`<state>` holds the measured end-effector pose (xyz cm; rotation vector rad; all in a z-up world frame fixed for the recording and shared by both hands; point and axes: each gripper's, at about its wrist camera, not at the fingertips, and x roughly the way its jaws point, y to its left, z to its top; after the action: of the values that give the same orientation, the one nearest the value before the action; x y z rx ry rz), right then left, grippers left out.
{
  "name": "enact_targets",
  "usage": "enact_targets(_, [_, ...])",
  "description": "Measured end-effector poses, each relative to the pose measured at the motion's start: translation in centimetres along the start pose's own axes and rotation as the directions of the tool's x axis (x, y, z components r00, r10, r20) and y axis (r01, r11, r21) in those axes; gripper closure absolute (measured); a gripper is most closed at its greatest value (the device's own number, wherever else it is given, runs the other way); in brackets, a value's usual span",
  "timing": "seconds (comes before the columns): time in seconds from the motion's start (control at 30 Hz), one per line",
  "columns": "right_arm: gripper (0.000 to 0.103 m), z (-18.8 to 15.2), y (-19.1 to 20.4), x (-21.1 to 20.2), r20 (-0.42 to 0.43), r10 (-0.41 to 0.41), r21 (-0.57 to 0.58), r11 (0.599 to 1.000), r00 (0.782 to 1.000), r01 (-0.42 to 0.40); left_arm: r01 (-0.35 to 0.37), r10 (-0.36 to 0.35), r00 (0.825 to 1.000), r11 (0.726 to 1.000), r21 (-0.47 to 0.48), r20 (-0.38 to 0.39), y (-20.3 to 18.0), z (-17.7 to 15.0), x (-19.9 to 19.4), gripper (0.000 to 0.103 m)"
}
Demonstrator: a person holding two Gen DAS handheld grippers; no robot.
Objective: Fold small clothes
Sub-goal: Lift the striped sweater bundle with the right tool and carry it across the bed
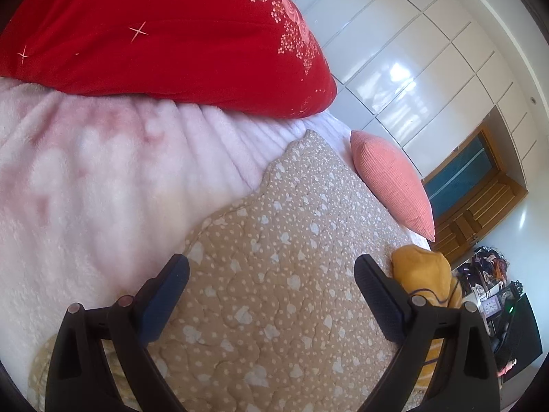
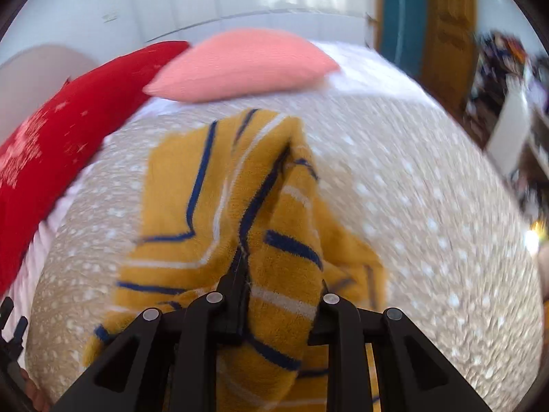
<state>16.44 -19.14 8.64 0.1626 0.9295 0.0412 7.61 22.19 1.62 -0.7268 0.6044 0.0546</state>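
Note:
A small mustard-yellow garment with blue and white stripes [image 2: 240, 206] lies partly lifted on the beige dotted quilt [image 2: 429, 206]. My right gripper [image 2: 240, 274] is shut on a fold of it and holds that part up off the quilt; the rest drapes down in front. In the left wrist view the same garment [image 1: 425, 274] shows bunched at the right, just beyond my right finger. My left gripper [image 1: 271, 274] is open and empty, hovering over the beige quilt [image 1: 274, 240].
A red pillow [image 1: 164, 34] and a salmon-pink cushion [image 1: 394, 182] lie at the bed's far side, on a fluffy pink blanket [image 1: 85, 171]. White wardrobe doors [image 1: 411, 51], a wooden door [image 1: 480, 206] and a cluttered desk [image 1: 497, 295] stand beyond the bed.

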Motion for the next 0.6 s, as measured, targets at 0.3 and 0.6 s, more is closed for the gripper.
enact_targets(0.3, [0.033,-0.9,-3.3,-4.0,0.131,-0.092,0.042,0.995,0.987,0.087,-0.008,0.008,1.0,0.997,0.081,-0.009,-1.5,-1.1,0.3,0.007])
enact_targets(0.6, [0.029,-1.7,-0.8,-4.4,0.106,0.005,0.018,1.0,0.994,-0.007,-0.013,0.016,0.999,0.994,0.107,-0.028,-1.9,-1.5,0.9,0.007])
